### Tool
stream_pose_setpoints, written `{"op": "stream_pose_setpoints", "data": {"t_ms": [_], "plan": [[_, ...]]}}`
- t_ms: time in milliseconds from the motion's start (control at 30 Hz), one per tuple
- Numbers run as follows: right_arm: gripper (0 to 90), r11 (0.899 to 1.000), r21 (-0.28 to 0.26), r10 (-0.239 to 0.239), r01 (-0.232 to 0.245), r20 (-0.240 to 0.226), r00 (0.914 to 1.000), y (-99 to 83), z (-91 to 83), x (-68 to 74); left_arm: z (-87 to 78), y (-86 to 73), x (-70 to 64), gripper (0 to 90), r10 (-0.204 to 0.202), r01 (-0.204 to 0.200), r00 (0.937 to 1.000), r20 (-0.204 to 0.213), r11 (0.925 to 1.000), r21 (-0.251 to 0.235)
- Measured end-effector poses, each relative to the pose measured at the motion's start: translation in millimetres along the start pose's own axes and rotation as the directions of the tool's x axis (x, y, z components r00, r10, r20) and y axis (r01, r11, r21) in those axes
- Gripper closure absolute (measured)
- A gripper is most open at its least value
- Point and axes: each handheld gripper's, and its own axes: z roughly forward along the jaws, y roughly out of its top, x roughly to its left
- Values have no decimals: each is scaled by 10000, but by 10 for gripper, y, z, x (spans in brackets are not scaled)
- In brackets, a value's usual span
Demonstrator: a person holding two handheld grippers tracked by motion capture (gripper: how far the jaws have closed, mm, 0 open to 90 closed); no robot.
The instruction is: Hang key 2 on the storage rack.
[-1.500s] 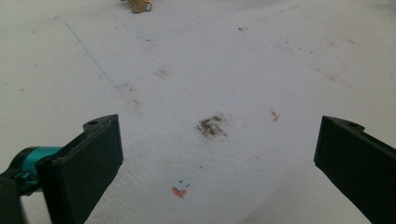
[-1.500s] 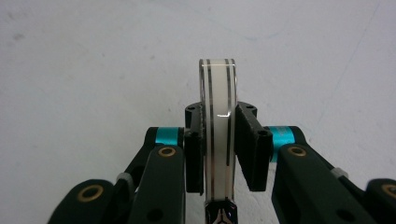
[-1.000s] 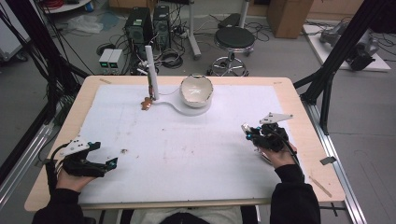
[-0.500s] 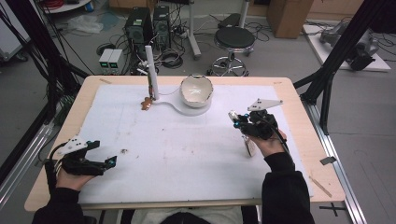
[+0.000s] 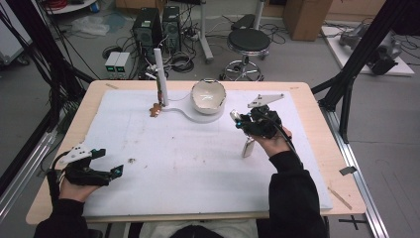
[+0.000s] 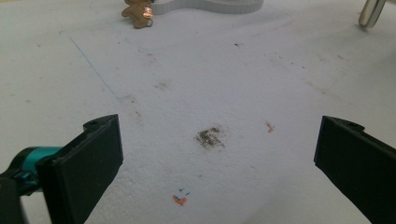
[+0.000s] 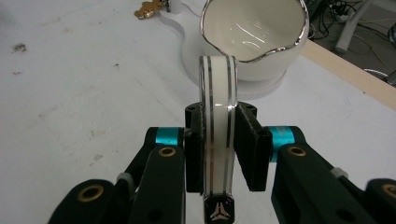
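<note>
Firstly, left claw point(image 5: 110, 161): held in the person's left hand, lying low over the near left corner of the white sheet point(image 5: 198, 168). Its jaws are standing wide apart and holding nothing. In the left gripper view the left claw point(image 6: 217, 154) is framing a dark smudge point(image 6: 210, 136) on the sheet, with small orange and blue marks around it.

Next, right claw point(image 5: 237, 119): held in the person's right hand, hovering above the right half of the sheet and pointing toward the bowl. In the right gripper view the right claw point(image 7: 217, 140) is clamping a white utensil with silver stripes point(image 7: 217, 93) edge-on between its pads. The utensil's far end is reaching up to just short of the bowl's rim. In the high view the utensil's other end point(image 5: 247, 148) is hanging down beneath the hand, and the left gripper view is catching it point(image 6: 371, 11) at the top right.

Beyond, white bowl with silver rim point(image 5: 208, 94): sitting upright on a round white base point(image 5: 208, 118) at the far middle of the table point(image 5: 317, 129); the inside is showing bare point(image 7: 252, 28).

Left of the base, small brown figure point(image 5: 156, 110): lying flat on the sheet, at the foot of a white post point(image 5: 161, 74) that is standing upright.

Farthest, on the floor: a black stool point(image 5: 252, 39) and computer towers point(image 5: 153, 25) among cables.
</note>
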Motion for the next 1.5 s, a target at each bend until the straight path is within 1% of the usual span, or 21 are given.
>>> {"op": "stream_pose_setpoints", "data": {"t_ms": [167,200,233,267,300,400,467,567,667,733,767,867,933,1033,1133,1167,1200,1267,1367,1467,1500], "plan": [[742,9999,-39,-142,141,-53,9999,140,57,55,7,-1,-4,17,57,-57,10000,23,10000,-5],[742,9999,-39,-142,141,-53,9999,140,57,55,7,-1,-4,17,57,-57,10000,23,10000,-5],[742,9998,-140,-108,105,-205,9997,219,89,71,11,-2,-7,17,88,-88,10000,34,10000,2],[742,9999,-151,-12,7,-297,9996,251,104,70,12,-1,-7,17,95,-95,9999,37,10000,16],[742,9998,-179,49,-55,-341,9994,278,117,73,12,-1,-8,17,93,-93,9999,37,10000,26],[742,9997,-226,20,-27,-352,9994,380,163,98,11,4,-5,17,105,-106,9999,48,9999,75],[742,9993,-361,65,-82,-450,9990,451,179,109,8,12,-2,17,23,-24,10000,58,9999,154],[742,9981,-594,115,-140,-420,9991,565,192,126,2,18,5,17,-18,17,10000,45,9999,123],[742,9961,-843,207,-253,-554,9983,681,211,138,-1,19,8,17,-22,22,10000,22,10000,86],[742,9954,-913,238,-294,-609,9979,756,229,152,-5,21,12,17,-58,58,10000,53,9999,97],[742,9951,-956,196,-254,-603,9980,793,241,160,-5,22,10,17,-147,146,9999,70,9999,74],[742,9935,-1096,218,-294,-703,9973,870,281,181,-9,31,18,17,-216,214,9997,81,9996,199],[742,9938,-1057,259,-333,-706,9972,911,313,199,-6,36,14,17,-250,249,9997,53,9995,200],[742,9942,-1045,163,-251,-838,9964,973,366,222,-6,46,5,17,-267,266,9996,48,9995,161],[742,9959,-882,96,-177,-919,9957,1046,426,262,8,51,4,17,-264,261,9995,162,9994,208],[741,9960,-888,21,-105,-946,9955,1071,451,269,15,54,-4,17,-294,290,9994,202,9994,213],[742,9961,-878,45,-132,-988,9951,1099,472,277,19,58,-8,17,-269,264,9994,223,9994,221],[742,9956,-922,65,-165,-1073,9942,1153,508,288,19,65,-12,17,-181,177,9996,203,9996,219],[742,9942,-1066,38,-160,-1142,9934,1216,535,306,20,68,-11,17,-234,231,9995,210,9996,141],[742,9926,-1176,133,-292,-1334,9910,1265,557,314,25,69,-3,17,-324,320,9990,323,9994,124],[741,9929,-1138,190,-344,-1337,9908,1285,568,319,24,69,-3,17,-356,353,9988,345,9993,100]]}}
